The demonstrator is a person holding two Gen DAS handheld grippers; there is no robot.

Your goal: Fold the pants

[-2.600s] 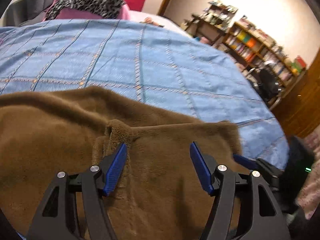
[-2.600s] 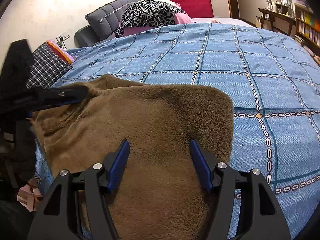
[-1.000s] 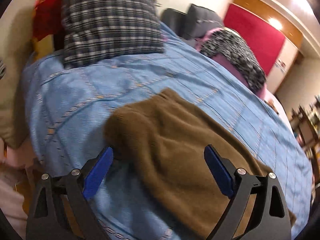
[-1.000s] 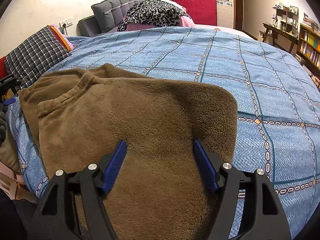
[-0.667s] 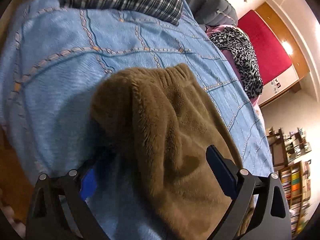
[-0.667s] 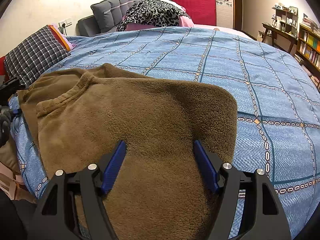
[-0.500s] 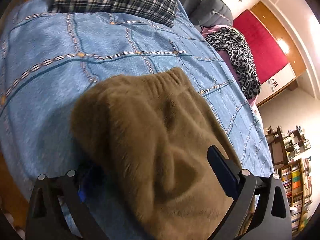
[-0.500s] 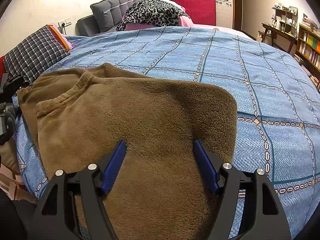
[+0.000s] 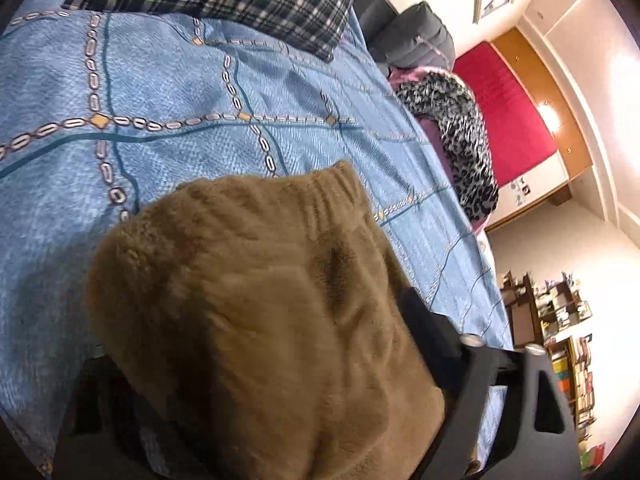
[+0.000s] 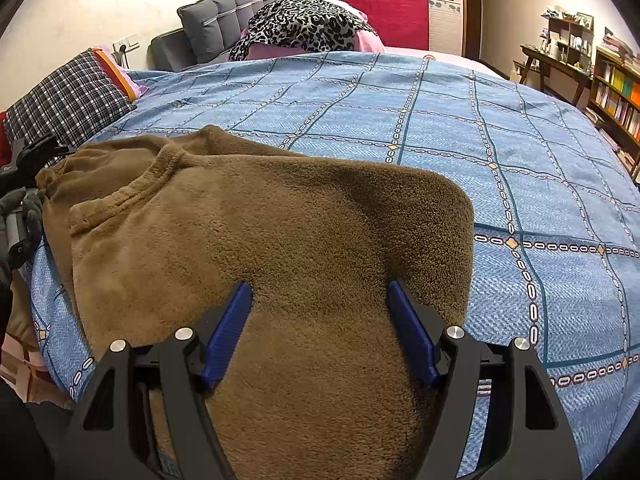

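between the just-closing left gripper (image 9: 256,360) fingers, bunched pants (image 9: 256,320) now; right gripper (image 10: 320,332) unmoved, apart

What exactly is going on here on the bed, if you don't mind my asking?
A person with a gripper in each hand is folding brown fleece pants on a blue checked bedspread. The left gripper has just been closing around the bunched waistband end, which fills the space between its jaws. The right gripper sits over the folded end with its blue pads apart, the fleece lying between them. The pants are folded over themselves but not yet a neat bundle.
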